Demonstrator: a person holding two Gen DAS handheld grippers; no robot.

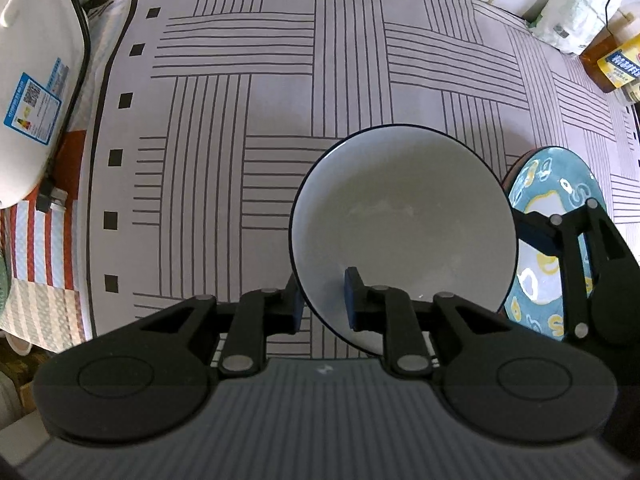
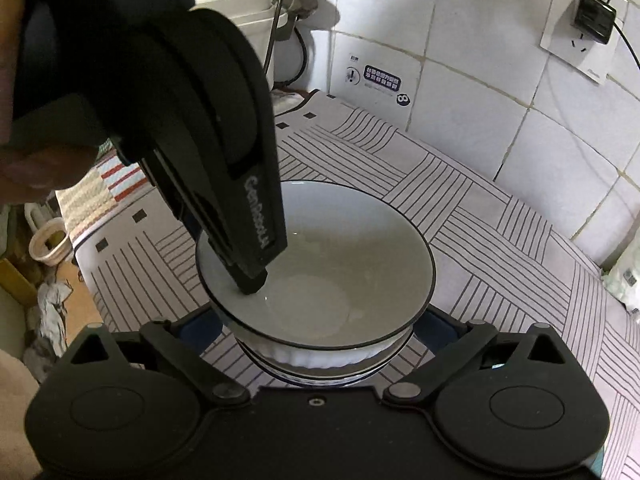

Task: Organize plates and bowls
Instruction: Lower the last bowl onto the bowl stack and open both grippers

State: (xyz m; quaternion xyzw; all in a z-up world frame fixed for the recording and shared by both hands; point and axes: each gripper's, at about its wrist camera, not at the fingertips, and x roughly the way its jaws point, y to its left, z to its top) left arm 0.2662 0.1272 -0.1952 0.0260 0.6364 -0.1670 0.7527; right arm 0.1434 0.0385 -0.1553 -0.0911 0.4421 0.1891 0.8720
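On the left, the left hand-held gripper (image 1: 322, 298) points steeply down at the near rim of the white bowl (image 1: 404, 216), one blue pad outside the wall and the other inside; the gap between them is narrow, about the thickness of the wall, so it reads as a pinch on the rim, though I cannot be sure how firmly the pads press. The bowl sits in the middle of the table (image 1: 248, 92), on the line-patterned cloth, and in the right wrist view it rests on top of a ribbed white dish (image 2: 316, 354) with a dark-rimmed piece under that. It looks like glazed ceramic: stiff, fairly heavy for a one-sided pinch, slick and liable to chip (a rim grip lets it swing and slip). To the right, the right hand-held gripper (image 2: 318, 330) stands wide open with its fingers either side of the stack, low near its base, gripping nothing that I can see. Supporting the stack there seems the safer hold. Furthest right lies the blue patterned plate (image 1: 548, 184), just beside the bowl.
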